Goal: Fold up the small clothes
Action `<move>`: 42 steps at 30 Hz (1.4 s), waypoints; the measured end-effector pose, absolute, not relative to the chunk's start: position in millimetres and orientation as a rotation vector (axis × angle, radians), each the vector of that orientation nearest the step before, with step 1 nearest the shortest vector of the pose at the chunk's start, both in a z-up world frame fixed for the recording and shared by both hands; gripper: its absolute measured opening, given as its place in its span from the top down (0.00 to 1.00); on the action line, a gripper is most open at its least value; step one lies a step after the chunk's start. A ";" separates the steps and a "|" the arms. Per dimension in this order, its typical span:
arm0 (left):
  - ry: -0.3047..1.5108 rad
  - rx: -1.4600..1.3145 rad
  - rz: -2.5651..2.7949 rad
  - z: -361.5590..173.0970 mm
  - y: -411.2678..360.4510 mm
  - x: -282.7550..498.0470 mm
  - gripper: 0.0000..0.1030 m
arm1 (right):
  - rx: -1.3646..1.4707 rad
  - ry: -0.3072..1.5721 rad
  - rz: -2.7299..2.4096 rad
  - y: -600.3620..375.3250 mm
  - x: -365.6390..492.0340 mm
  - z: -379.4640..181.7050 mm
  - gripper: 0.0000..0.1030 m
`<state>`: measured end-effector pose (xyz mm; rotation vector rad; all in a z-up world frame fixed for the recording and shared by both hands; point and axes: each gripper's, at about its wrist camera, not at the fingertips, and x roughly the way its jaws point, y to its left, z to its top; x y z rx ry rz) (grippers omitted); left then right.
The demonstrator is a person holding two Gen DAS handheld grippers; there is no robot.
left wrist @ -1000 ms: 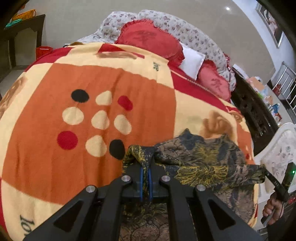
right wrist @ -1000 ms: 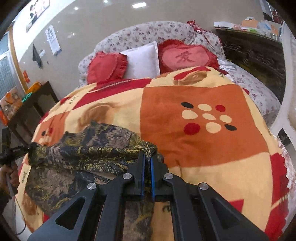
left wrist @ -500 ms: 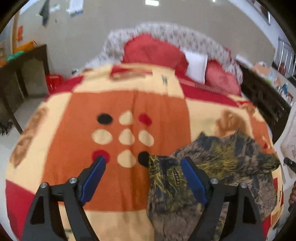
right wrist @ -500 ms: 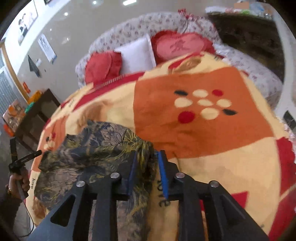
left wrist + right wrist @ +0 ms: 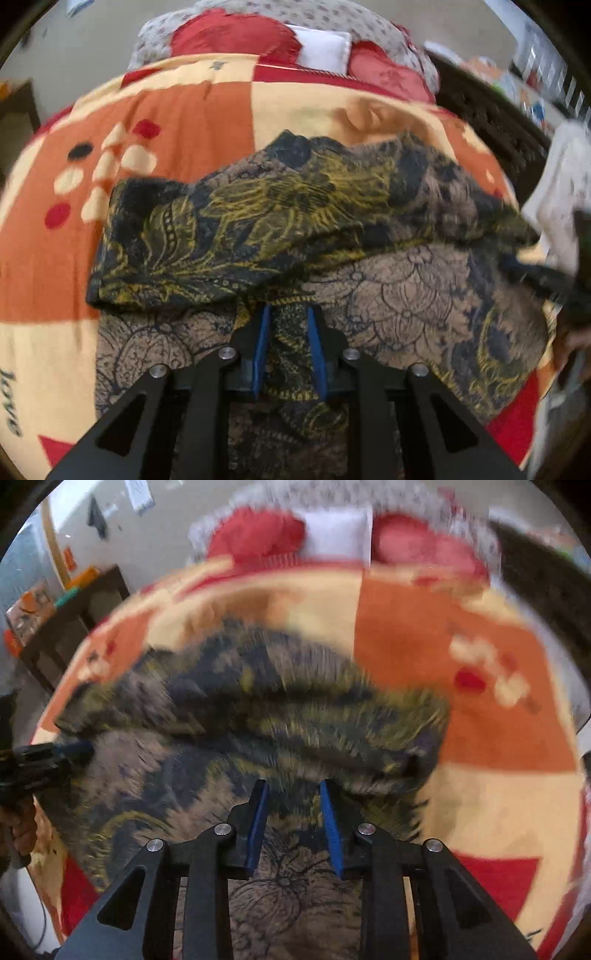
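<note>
A dark blue, tan and yellow patterned garment [image 5: 303,218] lies on the bed, its far half folded over toward me into a thick band. My left gripper [image 5: 286,314] hovers low over its near part, jaws a little apart with a bunch of cloth between the blue pads. In the right wrist view the same garment [image 5: 258,709] is blurred by motion. My right gripper [image 5: 293,790] is open over its near part, holding nothing. Each gripper shows at the edge of the other's view.
The bed carries an orange, cream and red blanket [image 5: 184,110] with dots. Red heart cushions [image 5: 236,33] and a white pillow [image 5: 325,48] lie at the head. A dark wooden cabinet [image 5: 491,122] stands to the right, a dark side table [image 5: 70,627] to the left.
Both grippers let go of the garment's corners after laying the fold down. They have moved toward the garment's middle; the left jaws have narrowed around cloth.
</note>
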<state>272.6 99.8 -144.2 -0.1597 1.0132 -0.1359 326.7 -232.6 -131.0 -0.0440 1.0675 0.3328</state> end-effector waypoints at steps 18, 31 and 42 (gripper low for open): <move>1.104 -0.294 -0.063 -136.4 114.7 307.4 0.79 | -0.022 1.167 0.316 -229.4 353.7 -128.6 0.67; 0.912 -0.334 0.064 -67.4 164.5 372.6 0.63 | 0.160 0.874 0.160 -257.8 417.0 -62.3 0.67; 0.869 -0.091 -0.012 -96.9 76.4 360.7 0.55 | -0.031 0.935 0.180 -187.8 368.2 -93.3 0.67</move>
